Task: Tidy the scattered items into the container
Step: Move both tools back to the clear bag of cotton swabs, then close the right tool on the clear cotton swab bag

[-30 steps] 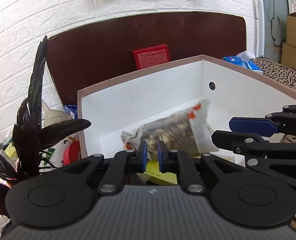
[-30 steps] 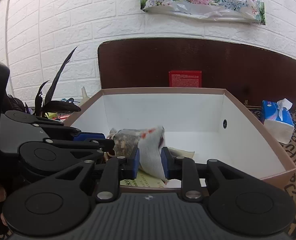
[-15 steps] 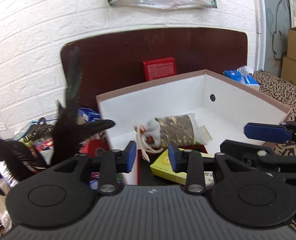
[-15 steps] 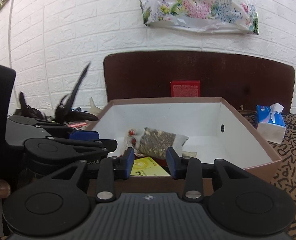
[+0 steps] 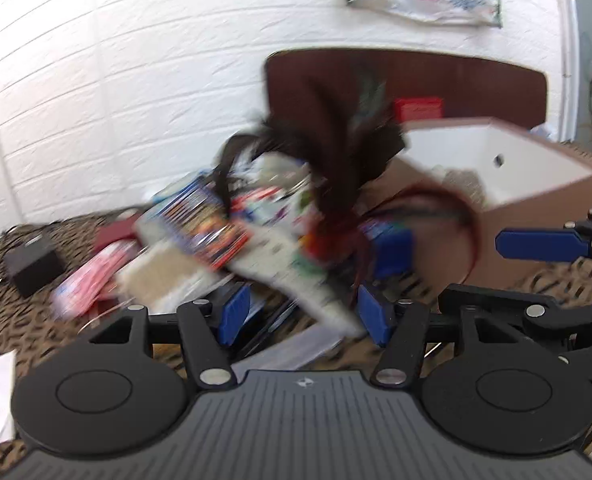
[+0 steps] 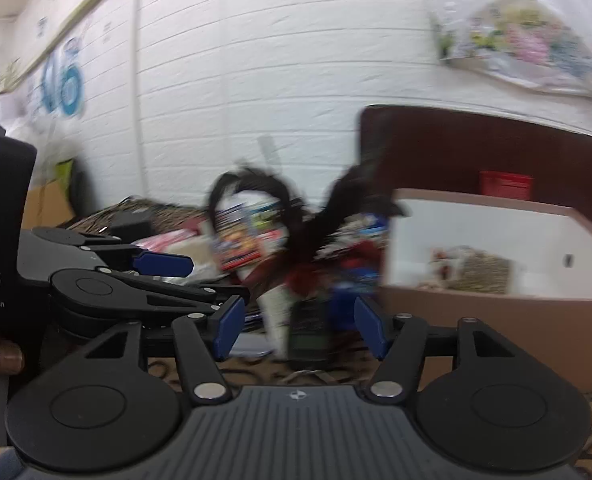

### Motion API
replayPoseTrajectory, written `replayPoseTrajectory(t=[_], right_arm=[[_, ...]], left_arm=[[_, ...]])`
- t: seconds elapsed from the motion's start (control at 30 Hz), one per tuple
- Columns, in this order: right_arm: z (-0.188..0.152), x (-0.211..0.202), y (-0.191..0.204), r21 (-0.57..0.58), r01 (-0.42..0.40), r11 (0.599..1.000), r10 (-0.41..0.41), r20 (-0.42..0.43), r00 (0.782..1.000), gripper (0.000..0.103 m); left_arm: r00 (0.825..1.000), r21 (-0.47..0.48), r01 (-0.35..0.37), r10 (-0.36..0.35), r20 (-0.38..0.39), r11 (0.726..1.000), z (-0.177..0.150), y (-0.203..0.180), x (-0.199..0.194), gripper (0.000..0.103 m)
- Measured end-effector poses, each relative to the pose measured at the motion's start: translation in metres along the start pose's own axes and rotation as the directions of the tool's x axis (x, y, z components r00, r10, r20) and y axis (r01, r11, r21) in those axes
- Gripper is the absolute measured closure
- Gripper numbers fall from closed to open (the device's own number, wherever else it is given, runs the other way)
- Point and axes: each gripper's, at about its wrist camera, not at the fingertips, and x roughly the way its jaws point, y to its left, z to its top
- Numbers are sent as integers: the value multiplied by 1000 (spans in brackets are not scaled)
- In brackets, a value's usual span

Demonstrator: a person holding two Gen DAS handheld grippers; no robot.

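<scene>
Left hand-held gripper [image 5: 303,316]: jaws opening, nothing gripped. Right hand-held gripper [image 6: 296,326]: likewise opening, nothing between. Scattered items [image 5: 199,220]: blurred heap beside cardboard box [image 5: 536,216]. Mesh pouch [image 6: 476,268]: inside box.

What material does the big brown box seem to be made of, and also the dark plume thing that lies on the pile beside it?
The box looks like cardboard: matte brown outside, plain white inside, with thin straight walls and a small round hole in one side. The dark plume seems to be feathers, black to reddish-brown, with curved wispy strands; motion blur leaves open whether they are real or synthetic.
</scene>
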Motion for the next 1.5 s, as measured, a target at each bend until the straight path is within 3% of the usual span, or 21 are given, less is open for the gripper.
replayPoseTrajectory(t=[0.27,0.5,0.77,1.07,1.17,1.23,1.3,1.37,1.43,1.47,1.5], right_arm=[[-15,52,46,-28,-159,987,157,-69,985,40],[5,95,74,-98,-185,978,180,-58,982,38],[25,144,63,-80,-168,983,164,-49,985,38],[28,175,59,-62,-214,975,207,-96,974,37],[27,181,62,-56,-220,974,212,-117,970,35],[26,184,63,-47,-222,974,215,-127,968,34],[24,183,65,-44,-216,975,208,-138,968,34],[22,185,65,-42,-214,976,206,-154,966,37],[20,182,65,-54,-222,973,212,-150,966,56],[19,179,66,-62,-218,974,207,-148,967,59],[20,178,65,-62,-224,973,212,-149,966,70]], left_arm=[[986,-34,-121,116,-121,992,-48,57,10,43],[974,-69,-208,201,-103,976,-37,94,28,41],[962,-105,-268,259,-92,958,-14,121,69,38],[957,-143,-276,257,-138,950,0,137,90,16],[937,-140,-333,311,-159,932,2,131,96,6],[922,-129,-373,352,-162,919,-1,124,97,6],[919,-146,-382,358,-167,913,-5,123,96,5],[923,-167,-376,352,-157,911,-11,125,94,5],[927,-178,-365,339,-160,914,-10,128,92,6],[932,-182,-353,326,-159,918,-10,129,90,14],[938,-189,-337,310,-155,923,-9,129,87,31]])
